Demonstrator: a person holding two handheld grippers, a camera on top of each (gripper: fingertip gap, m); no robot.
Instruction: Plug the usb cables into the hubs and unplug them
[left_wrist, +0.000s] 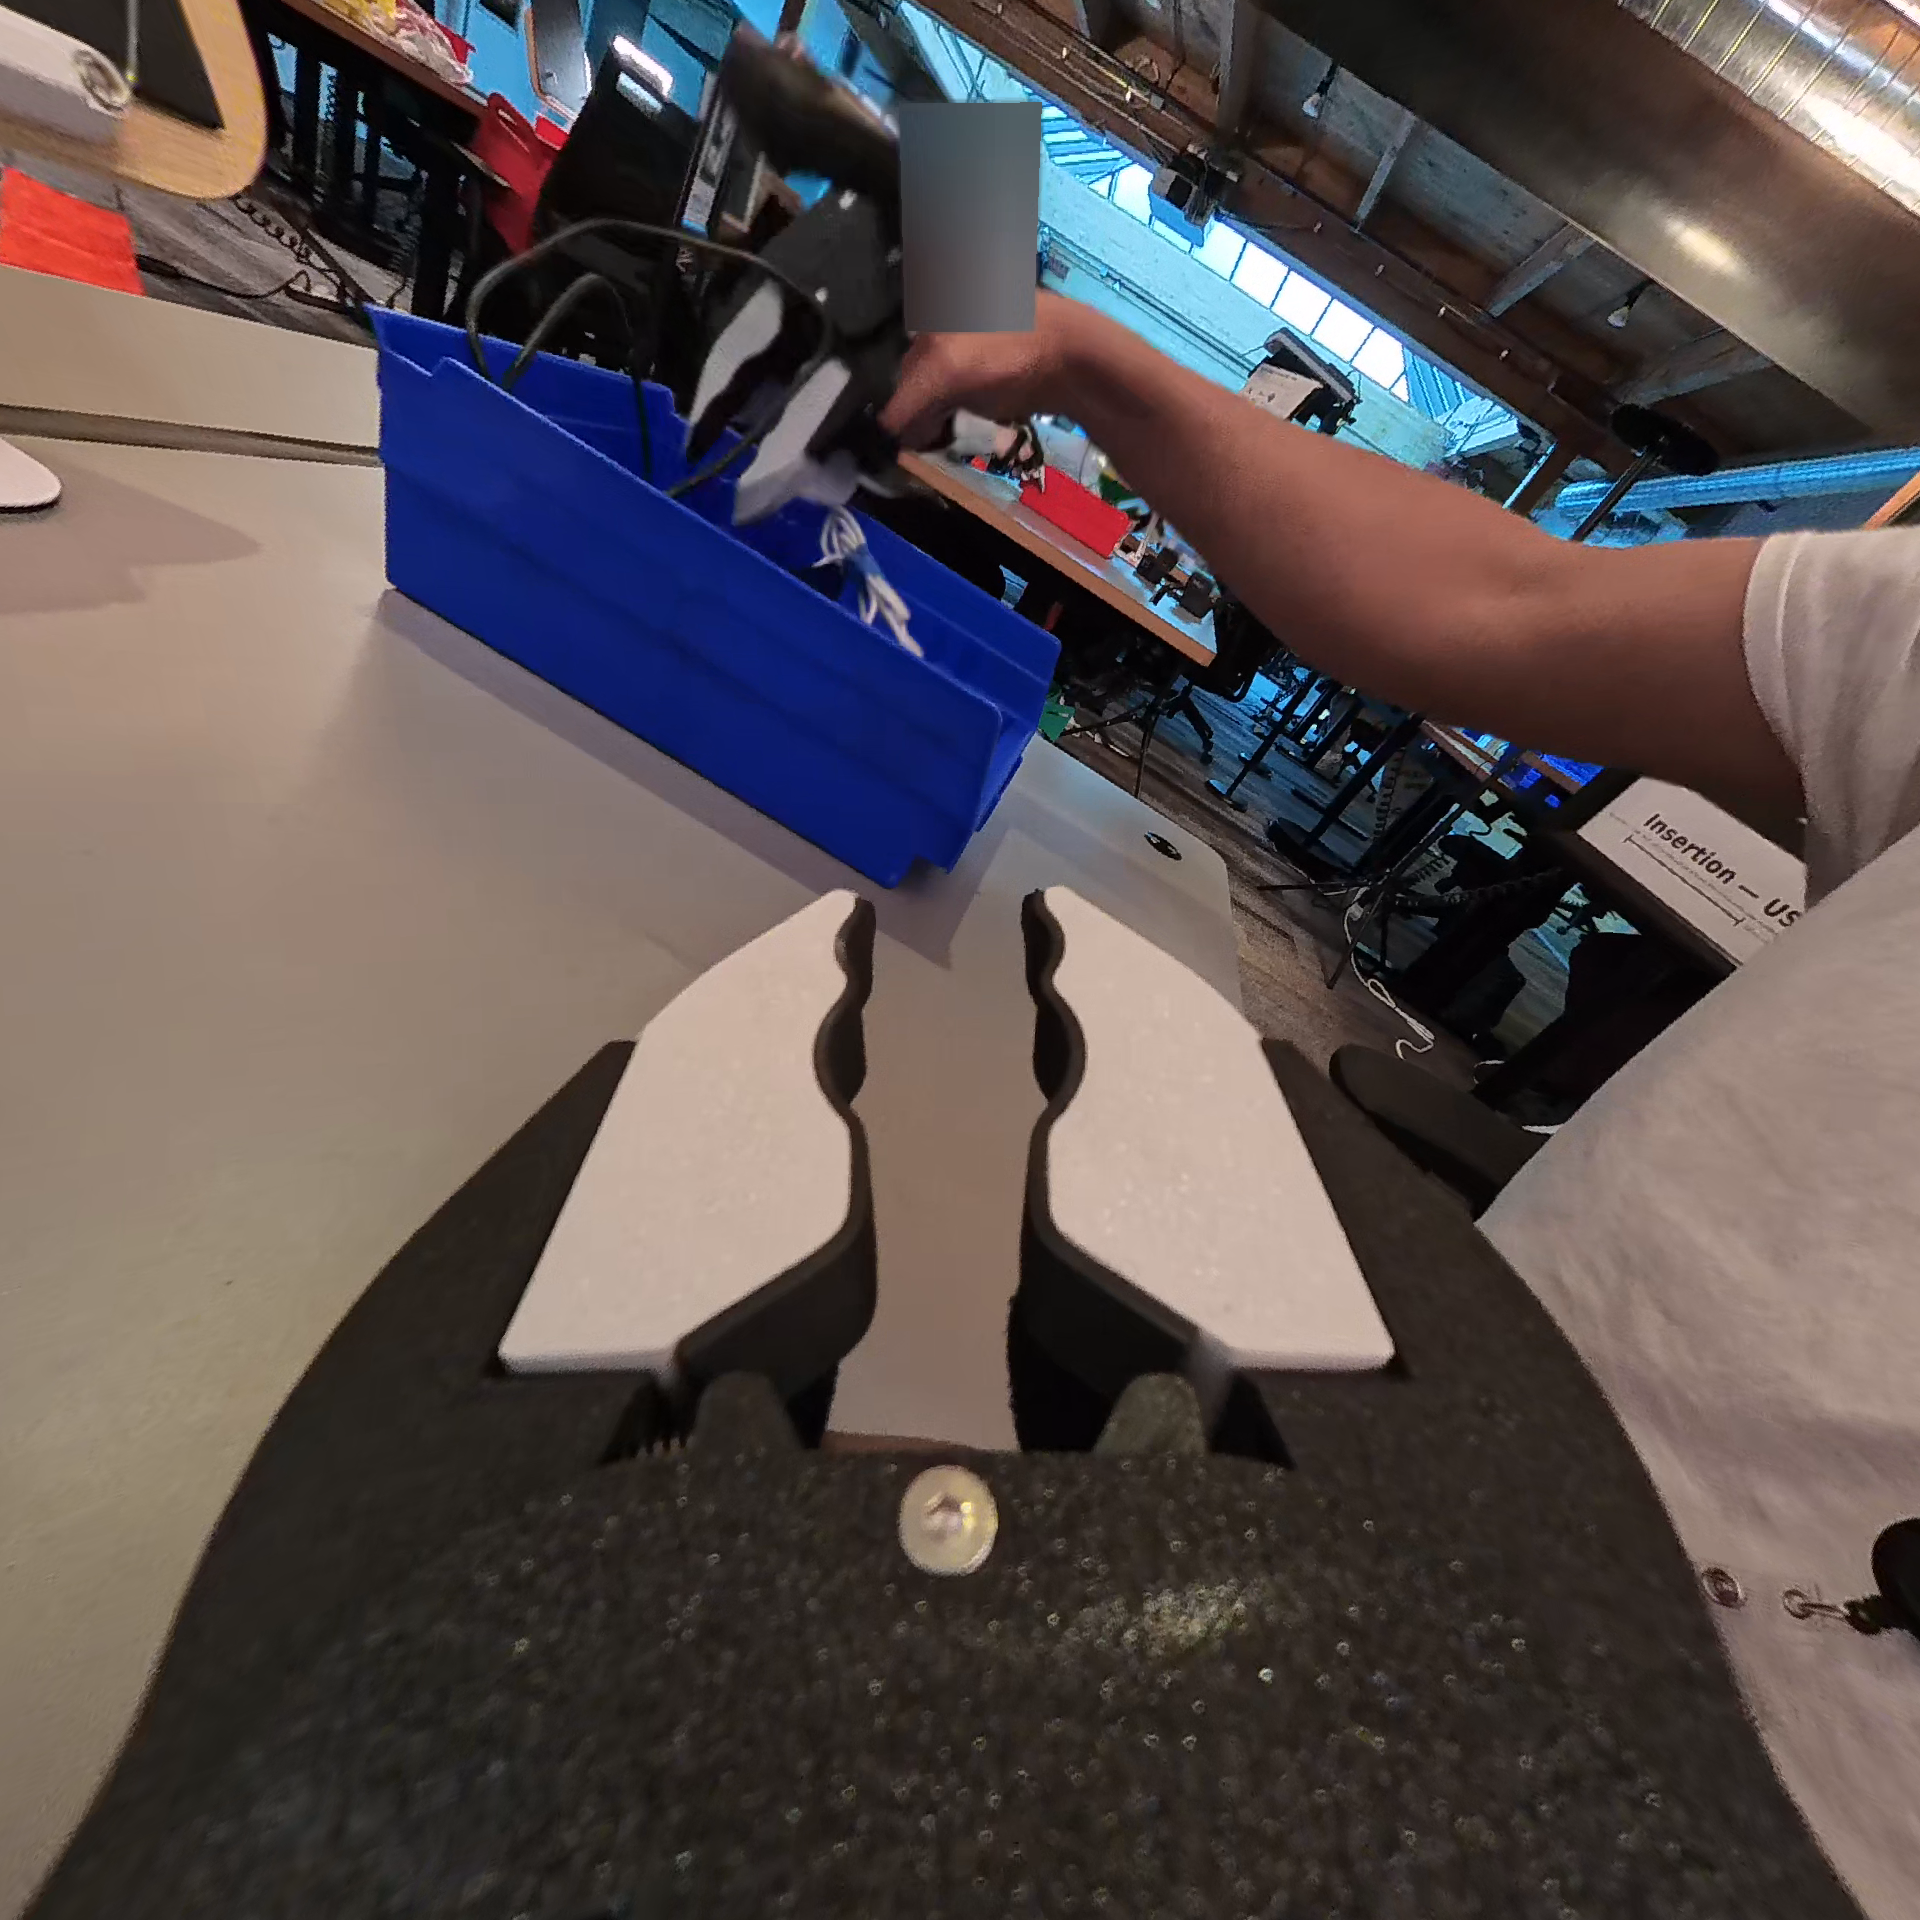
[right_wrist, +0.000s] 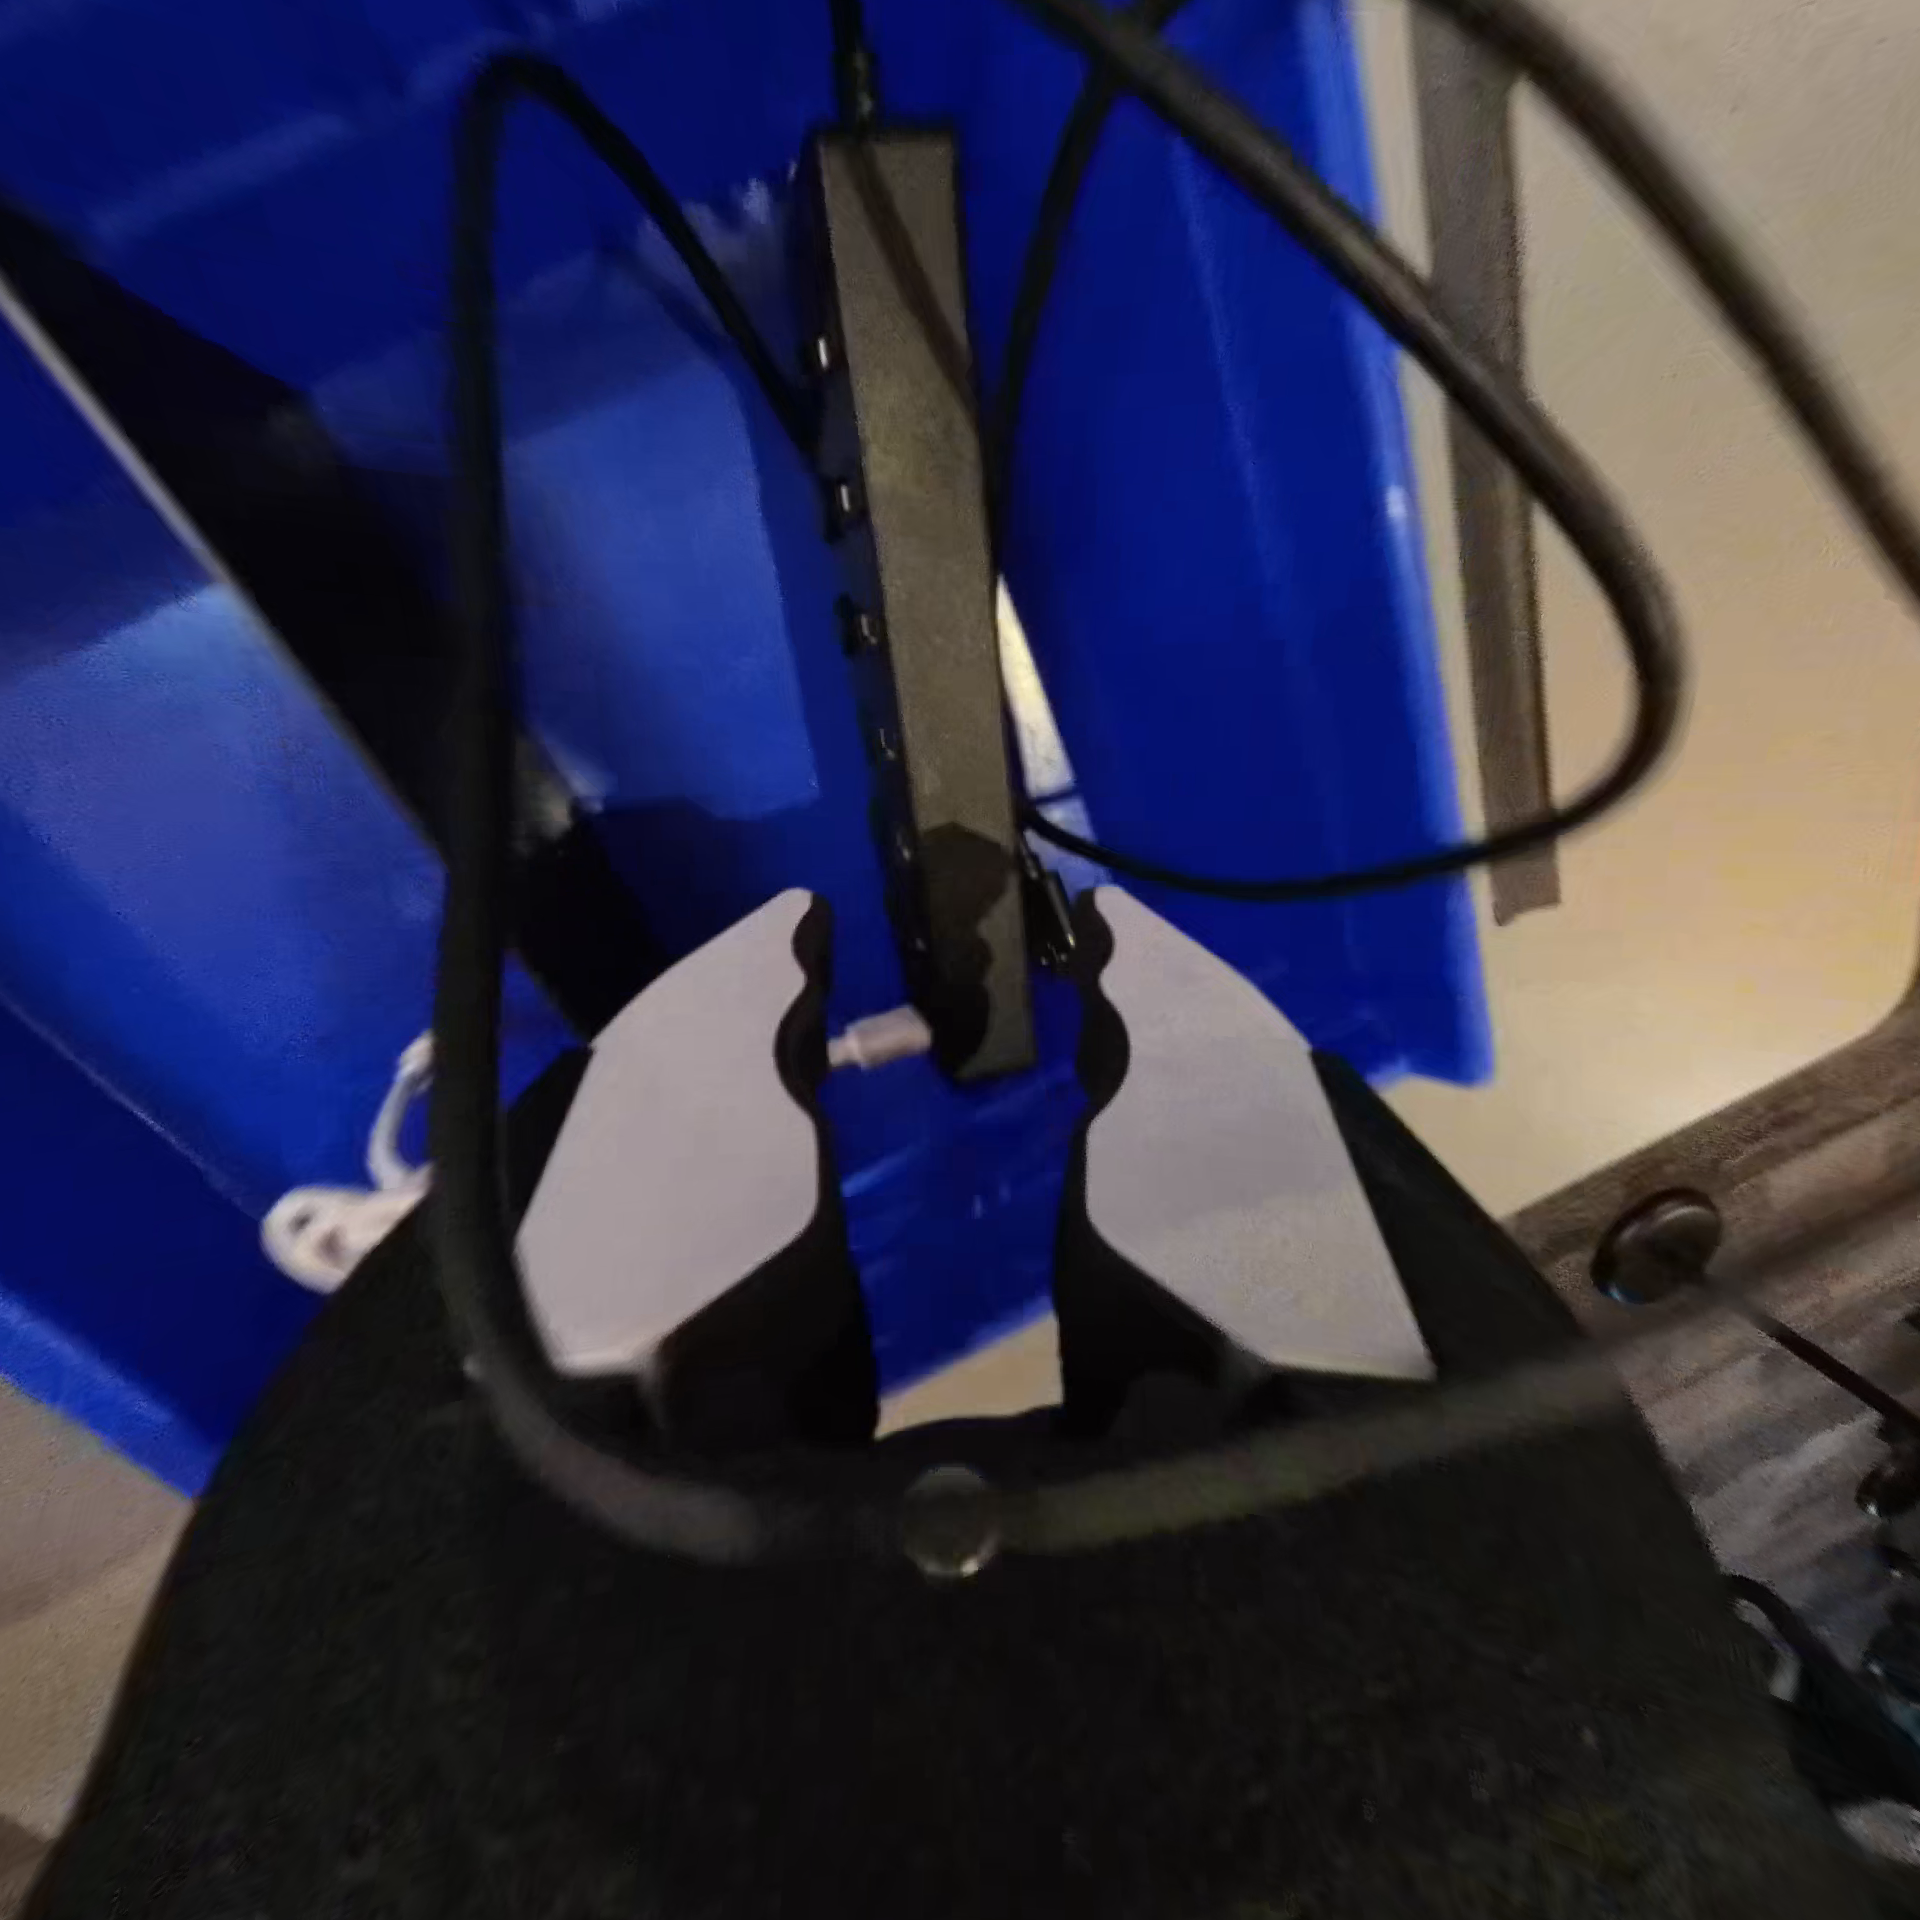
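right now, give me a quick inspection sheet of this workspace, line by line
surface: pale grey table, mostly bare near the left gripper.
job's things: black usb hub hanging lengthwise over the blue bin; ports along one edge.
clutter: white cable bundle inside the bin.
grippers: left gripper open, holding nothing, above the table; right gripper open around the hub's near end, contact unclear.
cables: black cables loop around the hub; one drapes over the right gripper's body.
surroundings: workshop desks, chairs and windows behind; a person's arm reaches to the bin.
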